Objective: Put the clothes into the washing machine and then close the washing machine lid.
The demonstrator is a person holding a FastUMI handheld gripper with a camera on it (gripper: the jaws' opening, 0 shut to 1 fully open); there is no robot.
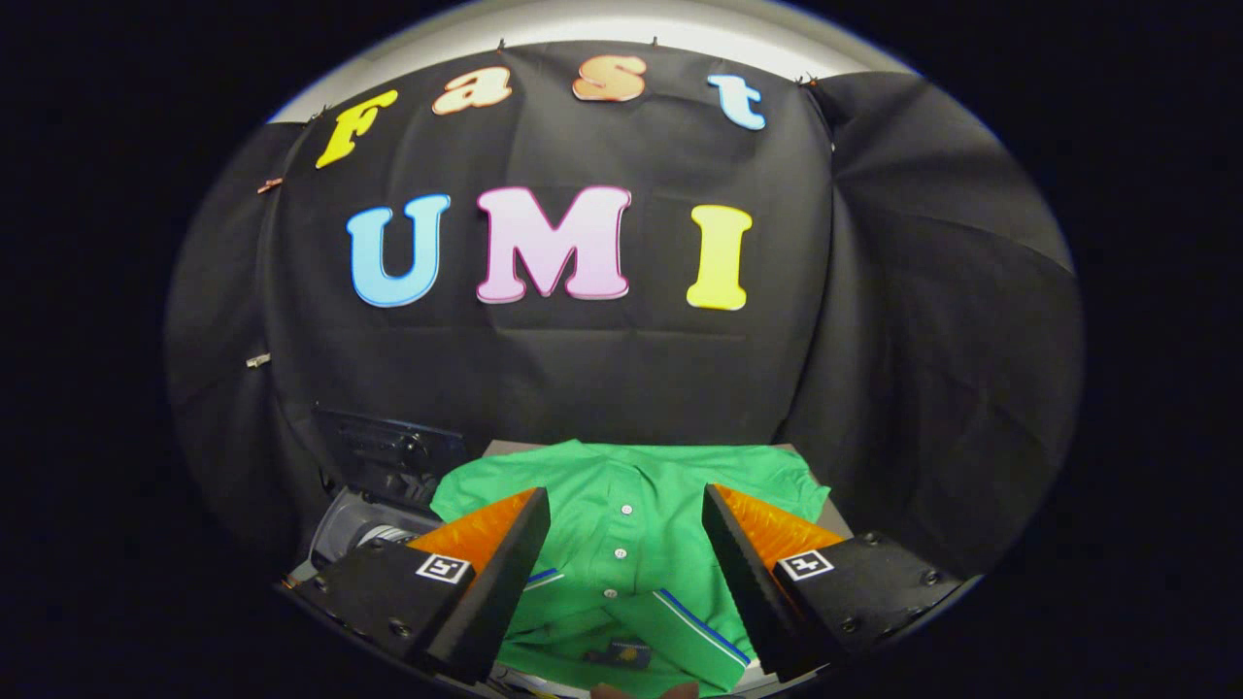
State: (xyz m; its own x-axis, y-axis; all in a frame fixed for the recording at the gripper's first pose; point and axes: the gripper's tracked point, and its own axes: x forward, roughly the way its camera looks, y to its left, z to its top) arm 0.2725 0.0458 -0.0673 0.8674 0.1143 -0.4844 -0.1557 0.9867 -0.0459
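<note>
Gripper view: a forward look along the two fingers, down onto a flat surface in a cloth-walled booth.

Shirt: a green polo shirt (621,544) lies spread flat on the table, its front facing up. A row of small white buttons runs down the placket, about midway between the fingers. The collar end, edged with white and blue stripes, lies nearest the camera, and the body of the shirt stretches away toward the back wall. A small dark label shows inside the collar; it is too small to make out.

Gripper: the gripper (626,544) hovers over the shirt with its fingers spread wide apart. The shirt's placket lies in the gap, and neither finger visibly presses on the fabric. Whether the tips touch the cloth cannot be told.

Markers: a small square black-and-white tag sits on the body of each finger.

Table: a pale surface (505,448) shows at the shirt's far left corner.

Washing machine: a dark appliance (384,485) stands just left of the shirt, beyond the left finger. Its dark panel appears raised against the wall, with a grey rounded part below it.

Wall: black cloth (621,379) hangs behind the table and wraps round both sides.
</note>
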